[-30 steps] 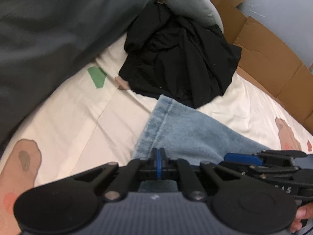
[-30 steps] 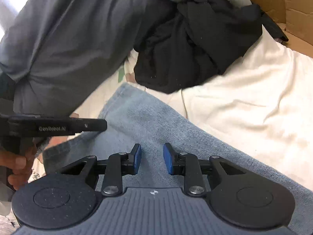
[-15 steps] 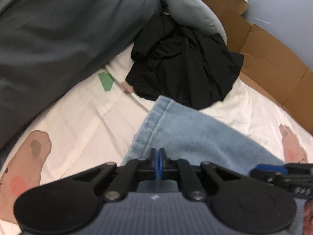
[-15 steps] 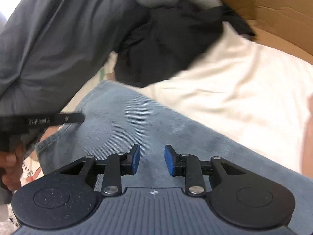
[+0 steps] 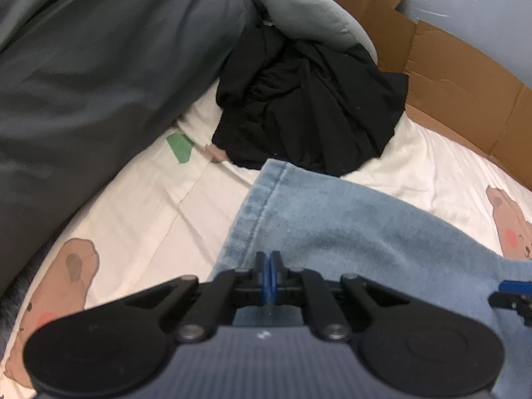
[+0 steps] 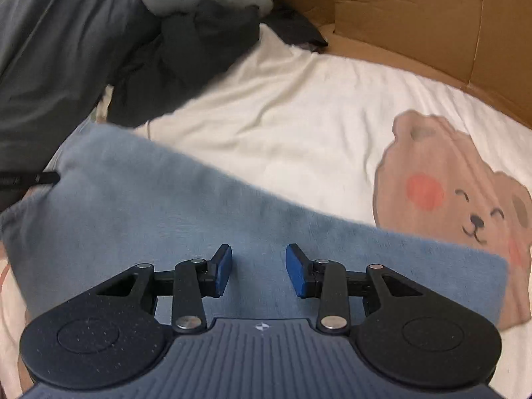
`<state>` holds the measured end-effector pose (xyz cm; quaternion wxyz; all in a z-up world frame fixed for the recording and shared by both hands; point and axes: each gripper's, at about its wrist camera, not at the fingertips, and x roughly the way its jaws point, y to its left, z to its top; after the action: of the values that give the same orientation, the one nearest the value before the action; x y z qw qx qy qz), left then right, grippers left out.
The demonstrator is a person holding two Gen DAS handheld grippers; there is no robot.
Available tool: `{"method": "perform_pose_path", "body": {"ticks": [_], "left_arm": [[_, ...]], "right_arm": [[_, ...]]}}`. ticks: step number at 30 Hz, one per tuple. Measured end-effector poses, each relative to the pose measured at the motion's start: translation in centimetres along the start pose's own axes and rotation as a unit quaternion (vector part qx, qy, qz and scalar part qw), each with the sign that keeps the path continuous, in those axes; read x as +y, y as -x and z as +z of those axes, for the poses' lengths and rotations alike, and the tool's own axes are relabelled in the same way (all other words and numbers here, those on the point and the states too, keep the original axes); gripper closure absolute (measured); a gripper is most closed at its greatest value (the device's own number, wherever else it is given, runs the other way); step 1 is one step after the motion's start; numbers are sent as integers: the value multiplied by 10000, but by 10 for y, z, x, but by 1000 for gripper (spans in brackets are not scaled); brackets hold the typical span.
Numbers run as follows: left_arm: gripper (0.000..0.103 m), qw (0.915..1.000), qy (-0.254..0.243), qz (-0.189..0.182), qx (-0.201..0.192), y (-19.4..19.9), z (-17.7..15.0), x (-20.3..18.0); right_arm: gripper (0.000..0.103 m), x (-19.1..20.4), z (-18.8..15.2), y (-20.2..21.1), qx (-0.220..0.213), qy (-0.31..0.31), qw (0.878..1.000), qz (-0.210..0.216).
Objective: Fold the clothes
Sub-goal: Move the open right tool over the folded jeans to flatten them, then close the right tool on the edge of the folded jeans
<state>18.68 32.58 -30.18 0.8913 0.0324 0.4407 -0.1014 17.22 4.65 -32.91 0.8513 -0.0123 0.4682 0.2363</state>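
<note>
Light blue jeans [image 5: 349, 226] lie across the cream bedsheet [image 5: 149, 206], hem pointing towards the black pile. My left gripper [image 5: 267, 272] is shut, its blue pads pinched on the jeans fabric near the hem. From the right wrist view the jeans [image 6: 199, 212] spread wide below my right gripper [image 6: 259, 266], whose jaws are opening; denim lies under the gap and neither pad presses on it. The right gripper's blue tip [image 5: 508, 294] shows at the right edge of the left wrist view. A black finger of the left gripper [image 6: 40, 178] shows at the left edge of the right wrist view.
A crumpled black garment [image 5: 309, 109] lies just beyond the hem, with a grey pillow [image 5: 306, 10] behind it. A dark grey duvet [image 5: 99, 66] fills the left. Cardboard [image 6: 415, 10] lines the far side of the bed. A bear print [image 6: 449, 193] marks the sheet at right.
My right gripper has swung to the right along the jeans, and its jaws stand wider. The left gripper has shifted a little with the jeans still pinched.
</note>
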Motion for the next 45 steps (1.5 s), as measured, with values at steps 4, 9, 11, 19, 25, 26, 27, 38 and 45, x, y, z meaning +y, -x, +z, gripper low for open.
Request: {"method": "perform_pose_path", "body": {"ticks": [4, 9, 11, 19, 25, 26, 27, 38, 45], "left_arm": [[100, 10000, 29, 67, 56, 2, 1, 4], [100, 9995, 155, 268, 15, 13, 1, 5], [100, 9990, 230, 375, 54, 17, -2, 6], [99, 9970, 183, 681, 324, 32, -3, 5], [95, 9958, -76, 798, 435, 33, 3, 2], [94, 9957, -95, 804, 445, 33, 4, 1], [92, 9957, -86, 822, 428, 31, 4, 1], [84, 9950, -74, 919, 387, 18, -1, 3], [79, 9951, -145, 891, 395, 9, -6, 5]], "right_arm": [[47, -2, -11, 13, -31, 735, 9954, -620], [43, -32, -32, 36, 52, 1072, 9927, -551], [43, -40, -40, 48, 79, 1345, 9901, -392], [43, -84, -65, 100, 142, 1150, 9926, 360], [42, -124, -82, 120, 45, 132, 9978, 645], [42, -131, -85, 119, 46, -90, 9970, 768], [42, -137, -87, 118, 46, -313, 9955, 891], [43, -178, -117, 90, 140, -2253, 9591, 1708], [46, -184, -123, 68, 461, -2684, 9415, 1986]]}}
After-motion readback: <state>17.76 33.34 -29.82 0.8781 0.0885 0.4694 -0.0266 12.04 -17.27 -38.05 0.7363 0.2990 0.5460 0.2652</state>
